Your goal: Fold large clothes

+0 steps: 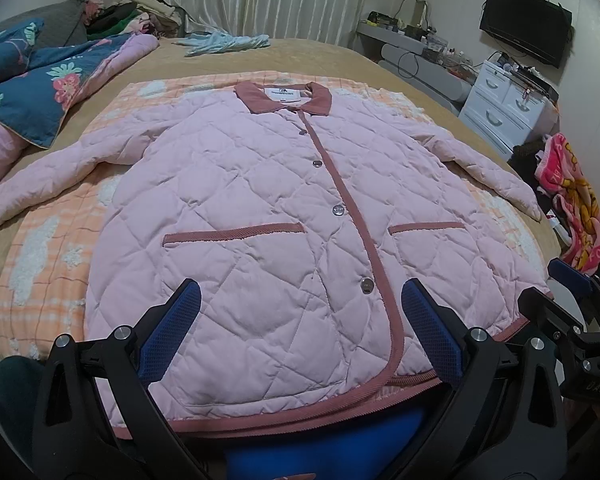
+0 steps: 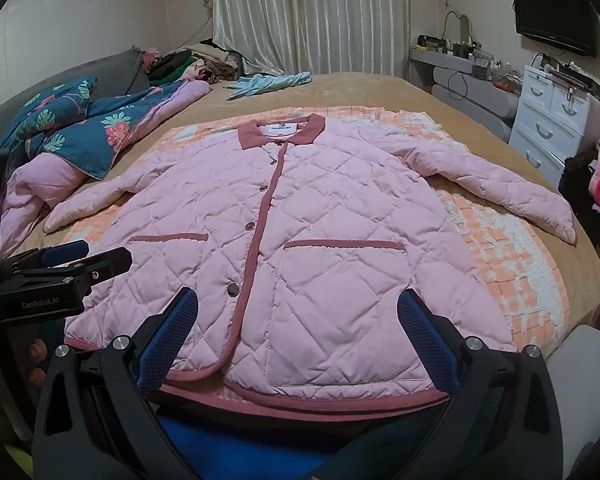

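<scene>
A pink quilted jacket [image 1: 260, 216] lies flat, front up and buttoned, sleeves spread, on an orange checked blanket [image 1: 40, 264] on the bed [image 1: 320, 56]. The left tool [image 1: 300, 336] and right tool [image 2: 298, 336] hover over its hem, both wide open and holding nothing. A flowered quilt [image 1: 32, 88] lies beside the left sleeve, a blue cloth [image 1: 224, 42] beyond the collar. White drawers [image 2: 552, 120] stand past the bed. The hem's near edge is hidden behind the tools.

"GenRobot.AI" on left claw [image 2: 86, 254]
</scene>
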